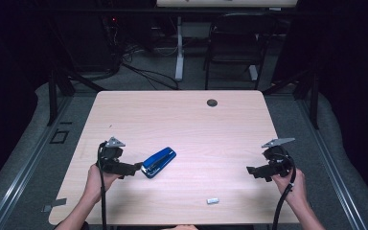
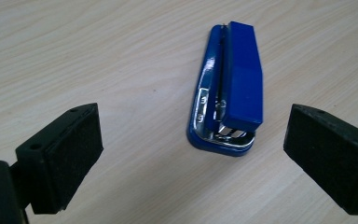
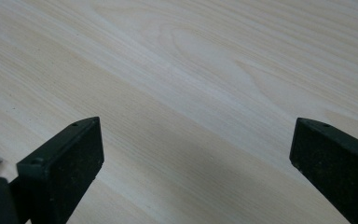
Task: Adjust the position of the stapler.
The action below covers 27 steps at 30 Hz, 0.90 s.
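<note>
Worktop: pale wood, on which everything is set.
Left gripper: held low at the near left; jaws spread wide, nothing gripped, the stapler just ahead of them.
Right gripper: held at the near right; jaws spread wide over bare wood.
Stapler: blue, laid flat left of centre.
Staple strip: small, silver, near the front edge.

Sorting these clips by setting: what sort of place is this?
Probably an office-like lab or recording space: a pale wood desk with a cable grommet, a black folding chair behind, and cables on grey carpet.
</note>
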{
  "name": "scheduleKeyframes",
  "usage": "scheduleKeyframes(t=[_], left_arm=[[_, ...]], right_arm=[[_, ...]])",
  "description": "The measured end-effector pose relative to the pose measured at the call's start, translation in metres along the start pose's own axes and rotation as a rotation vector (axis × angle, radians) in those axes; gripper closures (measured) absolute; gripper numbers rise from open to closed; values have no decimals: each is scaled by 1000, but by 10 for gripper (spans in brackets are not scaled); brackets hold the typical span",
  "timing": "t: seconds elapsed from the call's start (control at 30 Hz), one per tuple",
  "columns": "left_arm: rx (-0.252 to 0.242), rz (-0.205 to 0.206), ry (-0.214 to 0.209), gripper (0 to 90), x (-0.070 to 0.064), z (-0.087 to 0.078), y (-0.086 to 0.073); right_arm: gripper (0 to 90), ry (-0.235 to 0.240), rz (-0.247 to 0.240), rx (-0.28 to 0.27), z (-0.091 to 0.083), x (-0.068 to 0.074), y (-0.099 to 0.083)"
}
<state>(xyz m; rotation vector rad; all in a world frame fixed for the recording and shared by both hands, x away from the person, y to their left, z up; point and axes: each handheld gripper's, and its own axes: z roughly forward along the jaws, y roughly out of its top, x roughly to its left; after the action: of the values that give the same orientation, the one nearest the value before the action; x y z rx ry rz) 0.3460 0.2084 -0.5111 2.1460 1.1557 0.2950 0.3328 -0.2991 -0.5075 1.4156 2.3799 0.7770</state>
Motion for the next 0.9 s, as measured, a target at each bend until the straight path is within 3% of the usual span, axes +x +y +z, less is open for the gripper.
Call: scheduleKeyframes(t=[0.1,0.23,0.27,0.33,0.5,0.63,0.73,0.9], left_arm=[[17,19,-26,46,-7,5,2],[14,38,-27,58,-12,11,3],[17,55,-23,88,-13,13,4],[17,53,-37,129,-13,15,6],[68,91,-62,216,-17,24,8],[98,123,-44,304,-21,31,9],[105,111,-34,367,-20,34,8],[122,107,-62,459,-15,38,6]], right_arm=[[23,-12,-11,9,0,3,1],[26,-20,-12,3,0,6,2],[27,-20,-25,8,1,7,5],[29,-20,-32,12,3,8,5],[31,-20,-32,26,1,7,-3],[37,-22,-18,17,-4,3,-7],[41,-14,-14,17,-3,3,-7],[47,-4,-40,41,5,5,-4]])
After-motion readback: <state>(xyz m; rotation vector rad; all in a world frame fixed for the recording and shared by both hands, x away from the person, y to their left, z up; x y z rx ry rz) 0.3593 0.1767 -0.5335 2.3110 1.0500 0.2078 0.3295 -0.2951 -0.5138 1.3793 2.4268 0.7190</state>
